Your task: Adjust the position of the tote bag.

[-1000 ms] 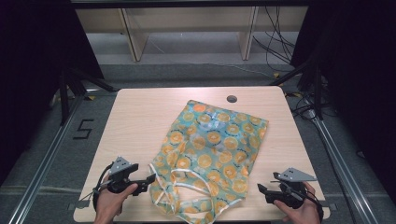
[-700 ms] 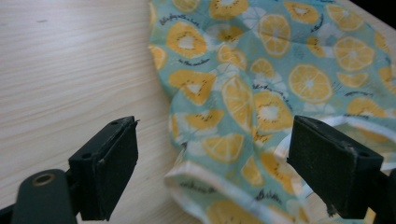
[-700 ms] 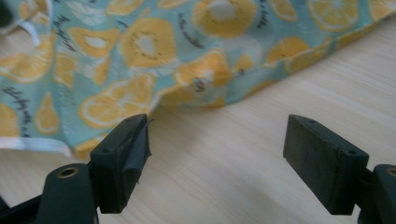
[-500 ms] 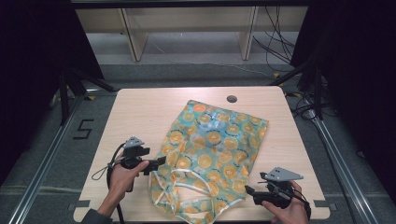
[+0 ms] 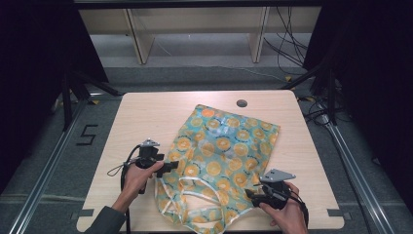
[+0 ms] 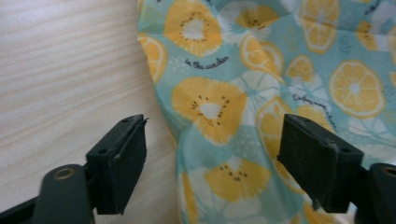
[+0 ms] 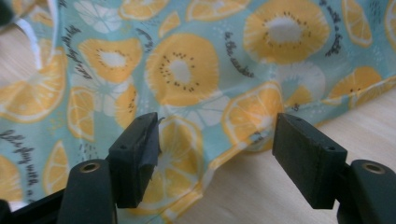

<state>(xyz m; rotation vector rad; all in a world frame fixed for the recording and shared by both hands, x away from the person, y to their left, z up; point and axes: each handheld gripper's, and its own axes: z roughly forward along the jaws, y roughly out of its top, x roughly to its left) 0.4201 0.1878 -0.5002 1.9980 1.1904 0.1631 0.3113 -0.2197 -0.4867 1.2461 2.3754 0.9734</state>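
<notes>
Lying flat on bench (image 5: 146,117): fruit-print bag (image 5: 224,146). Claw views show lettering, fabric edge between parted, just-closing jaws: left claw (image 5: 171,166), right claw (image 5: 249,194). Both hands nearer bag than before.

The left hand (image 5: 139,174) comes in from the near edge of the table, forearm angled toward the middle, and holds the left gripper (image 5: 171,166) low and level, its jaws pointing to the right in the high view. Those jaws stand wide apart and have just been closing a little. The right hand (image 5: 287,214) sits at the near right corner, holding the right gripper (image 5: 248,193) with jaws pointing left, likewise apart and just closing slightly.
</notes>
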